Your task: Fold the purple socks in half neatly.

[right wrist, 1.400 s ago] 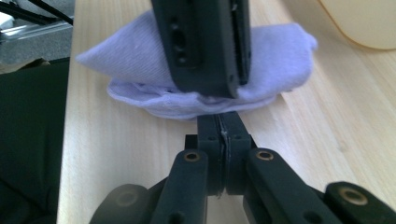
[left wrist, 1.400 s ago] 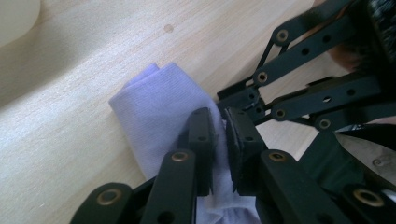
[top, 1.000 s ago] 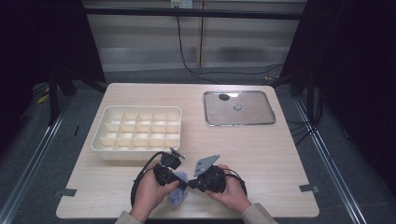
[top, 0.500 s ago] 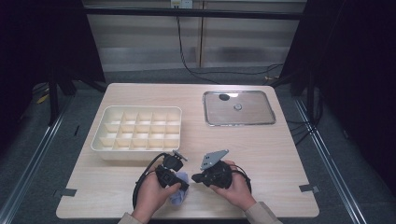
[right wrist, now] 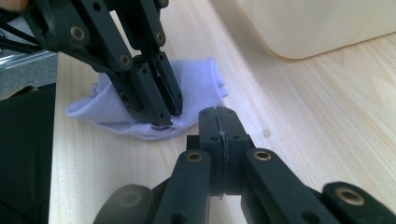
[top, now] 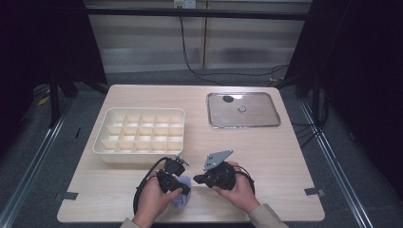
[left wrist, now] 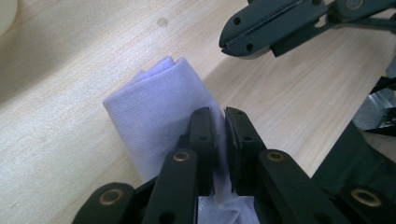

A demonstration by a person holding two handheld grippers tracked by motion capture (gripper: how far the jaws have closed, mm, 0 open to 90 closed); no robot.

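Between left fingers (left wrist: 219, 135), lilac cloth (left wrist: 159, 107)

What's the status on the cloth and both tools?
Left tool pinching the folded cloth, jaws just closing on it. Right tool shut, empty, just beside the cloth. Nothing in the way.

Right tool (top: 196, 180) drawn back off cloth (top: 183, 195), now just beside it; left tool (top: 187, 191) jaws closing further on cloth.

Left tool (left wrist: 219, 135) pinching lavender cloth (left wrist: 159, 112) (seemingly folded)
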